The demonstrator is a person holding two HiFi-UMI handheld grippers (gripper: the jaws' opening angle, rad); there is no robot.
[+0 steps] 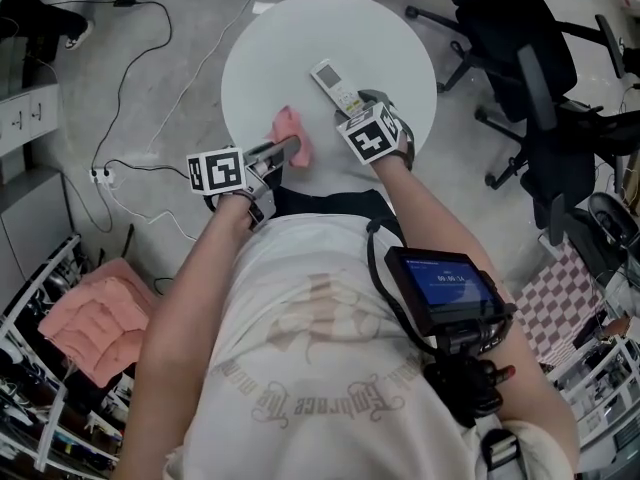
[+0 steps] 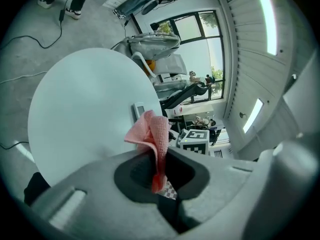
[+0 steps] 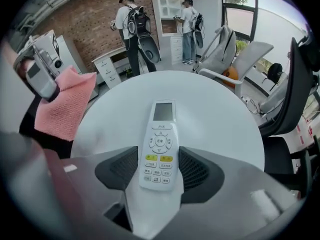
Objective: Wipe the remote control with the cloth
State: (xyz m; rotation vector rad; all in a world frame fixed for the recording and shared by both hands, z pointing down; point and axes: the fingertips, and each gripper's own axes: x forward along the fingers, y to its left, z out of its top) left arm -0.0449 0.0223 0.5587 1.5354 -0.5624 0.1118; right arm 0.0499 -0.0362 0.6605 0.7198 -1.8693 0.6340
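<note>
A white remote control [image 1: 334, 85] with a small screen lies on the round white table [image 1: 300, 38], buttons up. My right gripper [image 1: 362, 105] is shut on its near end; in the right gripper view the dark pads [image 3: 196, 171] press both sides of the remote control [image 3: 160, 149]. My left gripper [image 1: 283, 152] is shut on a crumpled pink cloth [image 1: 291, 133], held just left of the remote and above the table's near edge. The cloth [image 2: 152, 134] sticks up out of the left gripper [image 2: 158, 170], with the remote [image 2: 139, 110] beyond it.
Black office chairs [image 1: 530, 58] stand to the right of the table. Cables [image 1: 130, 118] run over the floor at left. Folded pink cloths [image 1: 95, 328] lie on a rack at lower left. Two people [image 3: 132, 24] stand by cabinets at the far wall.
</note>
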